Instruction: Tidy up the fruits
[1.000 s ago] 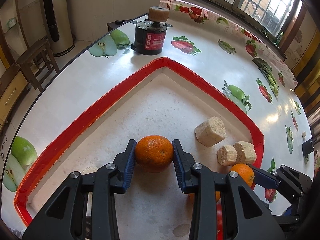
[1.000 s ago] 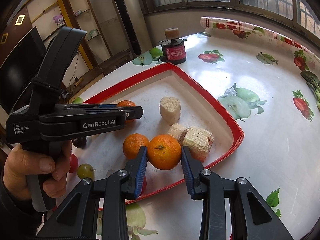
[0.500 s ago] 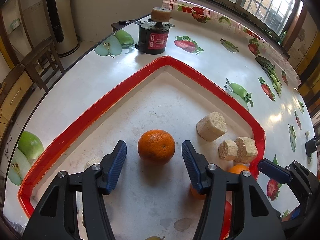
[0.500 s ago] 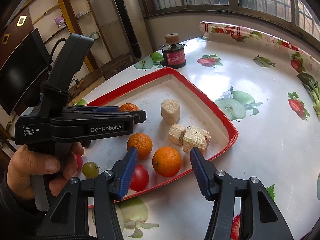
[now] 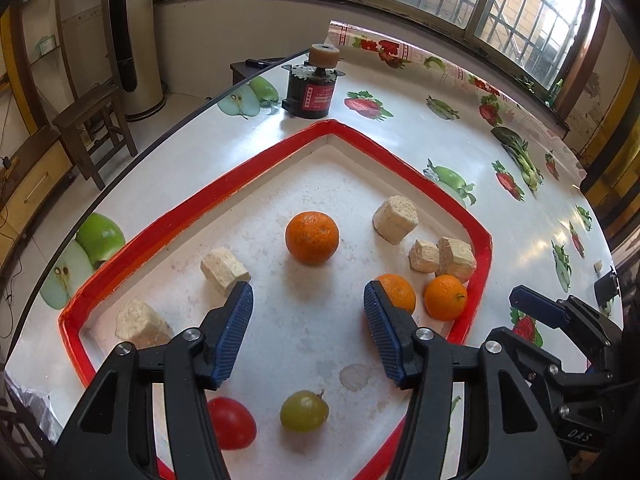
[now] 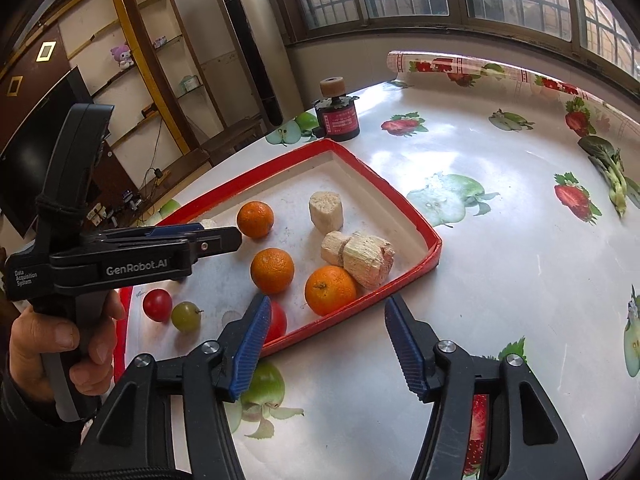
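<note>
The left wrist view rides just behind the left claw [image 5: 308, 332], looking steeply down into the red-rimmed tray [image 5: 192, 204] from close above, facing the windows. The right wrist view sits behind the right claw [image 6: 324, 344], nearer the tray's [image 6: 400, 196] corner over the counter [image 6: 500, 248], tilted down and angled leftward, catching the left claw [image 6: 224, 238] side-on. Both share the tray and the black motor [image 5: 312, 94] [image 6: 338, 118] beyond it.

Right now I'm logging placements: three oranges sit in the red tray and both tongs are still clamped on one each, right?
Not quite. Three oranges do sit in the red tray, but neither tongs grip one: the left tongs and right tongs have just been opening and stand empty, as both wrist views show.
</note>
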`<state>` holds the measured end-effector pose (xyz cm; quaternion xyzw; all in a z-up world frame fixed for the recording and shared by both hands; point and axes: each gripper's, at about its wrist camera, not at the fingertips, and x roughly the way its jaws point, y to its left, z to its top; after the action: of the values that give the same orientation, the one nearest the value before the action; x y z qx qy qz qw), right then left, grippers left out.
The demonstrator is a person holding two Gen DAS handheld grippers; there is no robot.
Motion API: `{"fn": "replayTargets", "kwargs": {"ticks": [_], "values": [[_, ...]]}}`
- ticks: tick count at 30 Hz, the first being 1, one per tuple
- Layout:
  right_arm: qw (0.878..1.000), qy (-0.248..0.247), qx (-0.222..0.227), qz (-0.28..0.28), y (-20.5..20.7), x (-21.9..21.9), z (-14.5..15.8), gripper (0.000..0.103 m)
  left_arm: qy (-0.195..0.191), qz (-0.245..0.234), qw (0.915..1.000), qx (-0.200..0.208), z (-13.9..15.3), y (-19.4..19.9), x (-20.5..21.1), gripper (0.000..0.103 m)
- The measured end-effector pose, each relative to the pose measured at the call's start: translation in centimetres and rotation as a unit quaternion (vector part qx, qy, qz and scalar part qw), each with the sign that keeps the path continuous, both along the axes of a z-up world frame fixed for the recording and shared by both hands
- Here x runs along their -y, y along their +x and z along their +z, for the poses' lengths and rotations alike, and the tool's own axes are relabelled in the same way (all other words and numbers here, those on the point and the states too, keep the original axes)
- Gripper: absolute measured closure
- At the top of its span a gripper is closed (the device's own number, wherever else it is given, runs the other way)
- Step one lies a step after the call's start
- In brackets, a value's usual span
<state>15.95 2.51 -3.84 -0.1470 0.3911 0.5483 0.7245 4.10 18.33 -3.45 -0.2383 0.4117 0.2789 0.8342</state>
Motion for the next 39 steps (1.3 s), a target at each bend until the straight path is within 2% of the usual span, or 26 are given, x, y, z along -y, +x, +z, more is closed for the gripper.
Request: {"fn": "replayTargets", "kwargs": {"ticks": [4,10,13,16,19,21,34,39], "values": [[1.0,0.006,0.0,-0.001,-0.1,0.9,0.3,0.041,0.003,0.009,0.9999,0.009,0.3,-1.5,0.9,0.044],[1.0,0.01,0.002,0.02,-0.6,2.0,0.3,0.037,0.033,0.009,0.9994,0.007,0.8,-3.6,2.9,0.044],[0.999,0.012,0.007,0.031,-1.1,2.6,0.3,0.036,0.04,0.011,0.9991,0.01,0.9,-4.8,3.8,0.039],[0.999,0.023,0.012,0.044,-1.5,3.2,0.5,0.03,0.054,0.012,0.9983,0.018,1.1,-6.0,4.5,0.038],[0.997,0.039,0.026,0.058,-2.0,4.0,1.0,0.02,0.068,0.012,0.9973,0.026,1.2,-7.0,5.2,0.037],[0.996,0.045,0.038,0.068,-2.4,4.5,1.2,0.017,0.075,0.015,0.9966,0.03,1.1,-7.7,5.6,0.028],[0.989,0.071,0.063,0.114,-4.4,7.2,2.3,0.016,0.1,0.031,0.9933,0.048,1.9,-12.4,7.9,0.027],[0.984,0.092,0.072,0.132,-5.4,8.7,3.1,0.011,0.103,0.028,0.9931,0.049,2.4,-13.4,8.9,0.027]]}}
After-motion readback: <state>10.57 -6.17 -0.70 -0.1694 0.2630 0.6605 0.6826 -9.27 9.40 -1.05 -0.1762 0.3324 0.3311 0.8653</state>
